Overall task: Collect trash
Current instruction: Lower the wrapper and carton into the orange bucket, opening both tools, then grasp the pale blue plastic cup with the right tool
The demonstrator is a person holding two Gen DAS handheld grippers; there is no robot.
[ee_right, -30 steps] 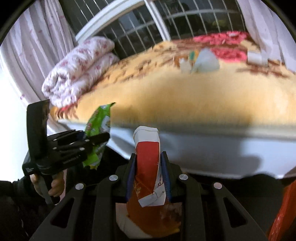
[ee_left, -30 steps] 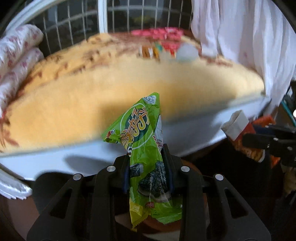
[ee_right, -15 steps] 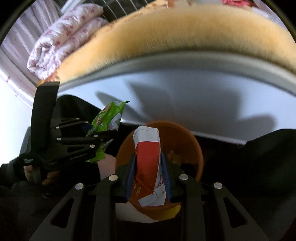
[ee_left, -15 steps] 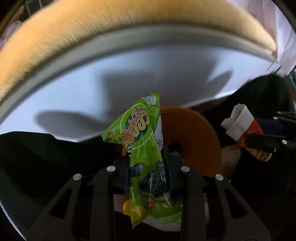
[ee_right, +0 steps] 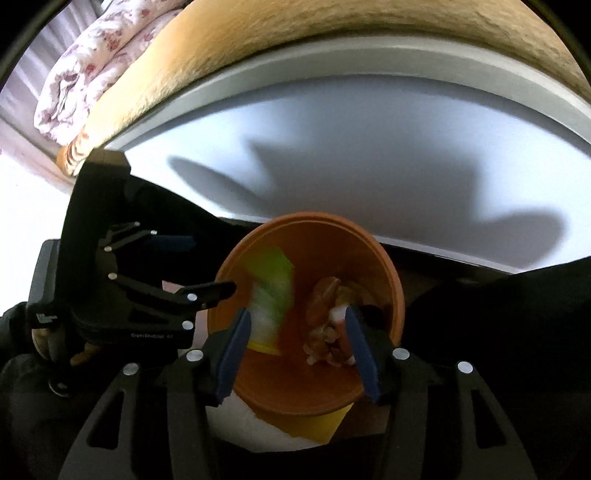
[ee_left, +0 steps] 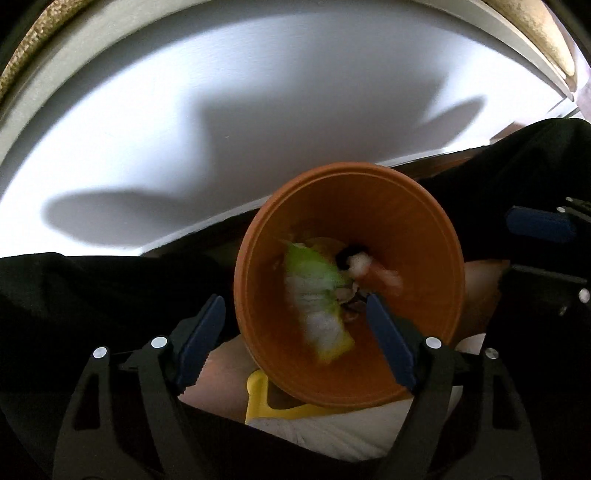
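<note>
- Down from bed level to just above the orange bin (ee_left: 417, 229), both pairs of tongs; a second ago the yellow blanket (ee_right: 280, 33) filled the views, now the white bed side (ee_left: 229, 110) and the bin's mouth.
- Released, both pieces of trash: pinched between the pads half a second ago, now loose and blurred inside the bin.
- Opening at this moment, the left gripper (ee_left: 295, 332), jaws spread wide, nothing between the blue pads (ee_left: 201, 338); green snack wrapper (ee_left: 317, 295) below and beyond the tips, dropping into the bin, touching neither pad.
- Opening too, the right gripper (ee_right: 297, 341), jaws roughly half apart; red-and-white packet (ee_right: 328, 328) between and below them, against the inner face of the right-hand pad, though too smeared to tell whether still touching or already falling free.
- Seen from the right wrist: left gripper (ee_right: 195, 266) beside the bin's rim on the left, empty, green wrapper (ee_right: 271, 291) sliding down the inner wall next to it.
- Seen from the left wrist: red-and-white packet (ee_left: 373, 273) just beside the green wrapper, deeper in the bin, over some darker scraps.
- Judged for the task: this pair of items as good as binned; both tongs free for more litter.
- Under the bin, a yellow piece (ee_right: 317, 424) on something white, not clear enough to identify.
</note>
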